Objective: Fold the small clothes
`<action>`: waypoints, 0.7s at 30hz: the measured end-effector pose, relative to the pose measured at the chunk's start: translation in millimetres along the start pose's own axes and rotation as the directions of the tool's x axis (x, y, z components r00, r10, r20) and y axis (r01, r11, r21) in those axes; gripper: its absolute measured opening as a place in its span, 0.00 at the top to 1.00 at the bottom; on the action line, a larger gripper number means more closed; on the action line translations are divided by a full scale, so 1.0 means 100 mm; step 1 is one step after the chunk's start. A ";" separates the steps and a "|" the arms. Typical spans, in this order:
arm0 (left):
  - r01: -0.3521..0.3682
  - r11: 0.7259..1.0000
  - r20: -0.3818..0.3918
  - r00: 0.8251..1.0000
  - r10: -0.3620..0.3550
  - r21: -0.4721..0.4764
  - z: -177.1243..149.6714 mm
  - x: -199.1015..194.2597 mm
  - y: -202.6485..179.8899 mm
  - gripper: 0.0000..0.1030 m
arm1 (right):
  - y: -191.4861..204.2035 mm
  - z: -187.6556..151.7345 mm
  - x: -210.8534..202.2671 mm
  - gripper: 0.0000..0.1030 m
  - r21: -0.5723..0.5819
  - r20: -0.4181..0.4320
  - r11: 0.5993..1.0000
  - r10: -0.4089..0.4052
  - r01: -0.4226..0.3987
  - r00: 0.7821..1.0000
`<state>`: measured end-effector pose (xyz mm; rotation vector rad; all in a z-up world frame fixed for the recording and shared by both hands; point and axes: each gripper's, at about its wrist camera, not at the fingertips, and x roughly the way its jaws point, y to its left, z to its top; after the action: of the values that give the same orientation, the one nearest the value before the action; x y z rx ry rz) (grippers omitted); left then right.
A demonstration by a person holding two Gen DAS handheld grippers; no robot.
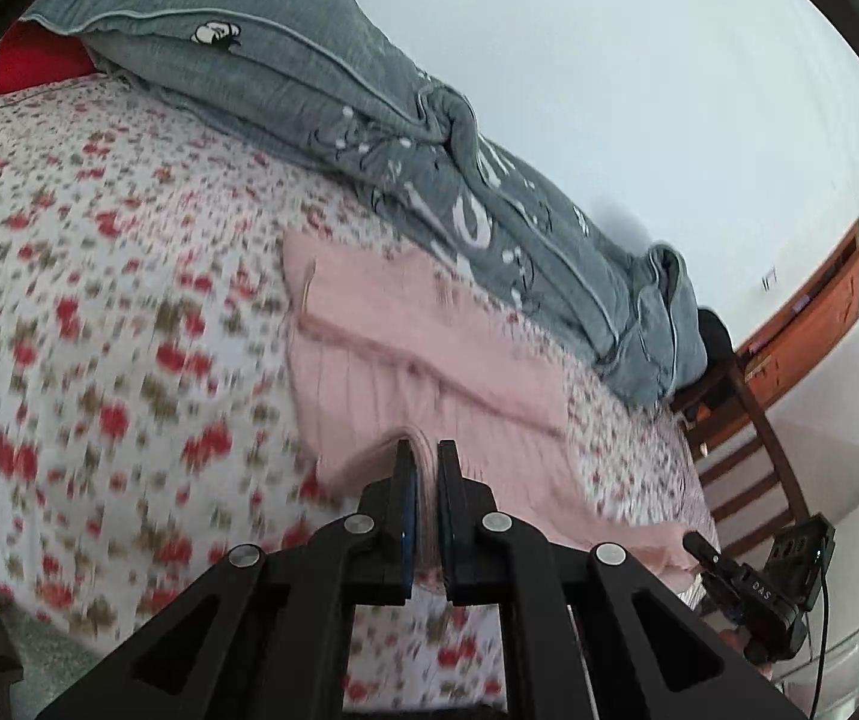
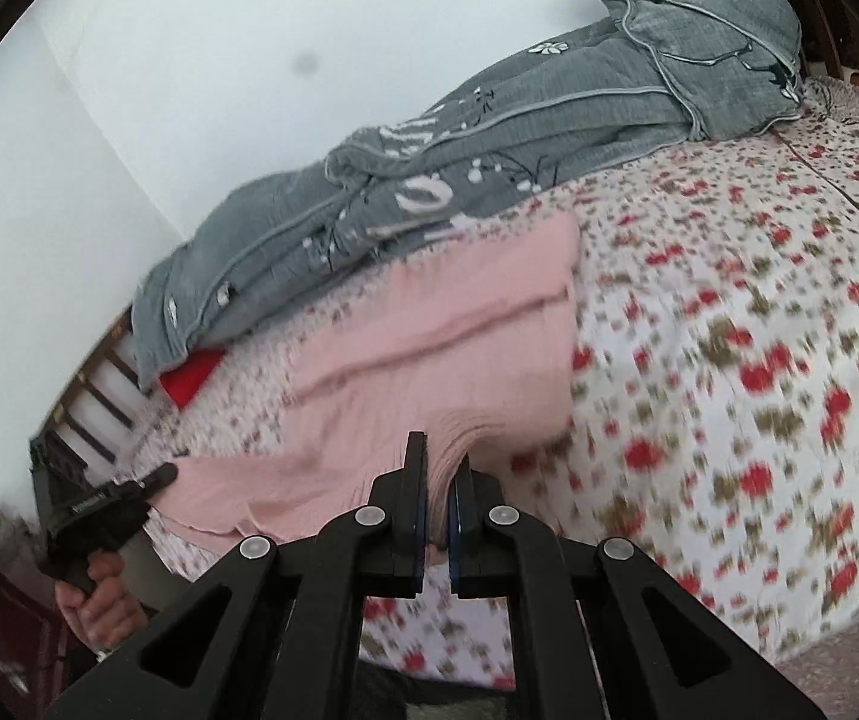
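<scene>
Bed, floral sheet (image 1: 99, 276): pink garment (image 1: 405, 348) spread flat, grey quilt (image 1: 285, 66) bunched along wall side

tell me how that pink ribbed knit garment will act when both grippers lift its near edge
The pink ribbed knit garment is probably floppy: its fabric bunches where the left gripper and right gripper pinch it. It likely sags between them and drags across the floral bedsheet. It looks thin, so probably light.

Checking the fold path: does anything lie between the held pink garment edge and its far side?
Nothing visible does. Both grippers, left and right, pinch the pink garment; the grey quilt lies just beyond its far edge.
</scene>
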<state>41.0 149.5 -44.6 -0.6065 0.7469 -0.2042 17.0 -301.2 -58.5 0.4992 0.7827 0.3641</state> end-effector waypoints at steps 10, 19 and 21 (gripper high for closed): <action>-0.061 0.996 0.003 0.998 0.061 -0.059 0.84 0.90 0.08 0.93 | -0.03 0.91 0.70 0.95 0.021 0.002 1.000 0.011 -0.011 1.000; -0.149 0.985 -0.040 0.988 0.146 -0.086 1.46 1.92 0.26 0.93 | -0.37 1.56 1.88 0.95 0.090 -0.069 0.996 -0.013 0.020 0.998; -0.165 0.982 -0.057 0.985 0.161 -0.088 1.57 2.13 0.30 0.93 | -0.47 1.68 2.18 0.95 0.116 -0.093 0.993 -0.020 0.031 0.995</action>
<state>302.1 162.0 -94.2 -0.6263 0.8535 -0.0338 291.0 -282.6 -108.6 0.5854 0.9024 0.3202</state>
